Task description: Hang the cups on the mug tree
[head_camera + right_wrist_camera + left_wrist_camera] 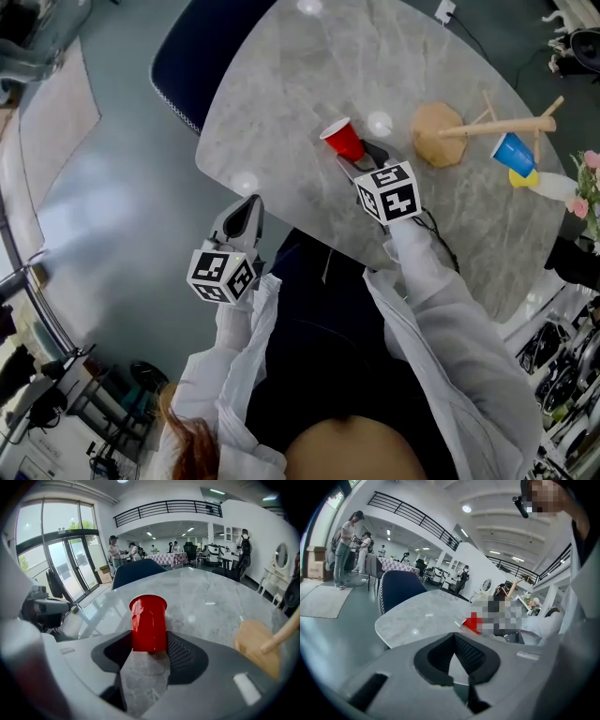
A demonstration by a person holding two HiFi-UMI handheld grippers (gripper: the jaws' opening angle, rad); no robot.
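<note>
Grey marble tabletop (281, 94) fills the upper middle of the head view. Nearest, at lower left and off the table's edge, the left gripper (246, 214) has its jaws together with nothing in them. Further in, at frame centre, the right gripper (359, 161) is partly open, with both pads against the lower part of the upright red cup (343, 141). Beyond, at upper right, the wooden mug tree (487, 127) has a blue cup (513, 153) by its pegs.
</note>
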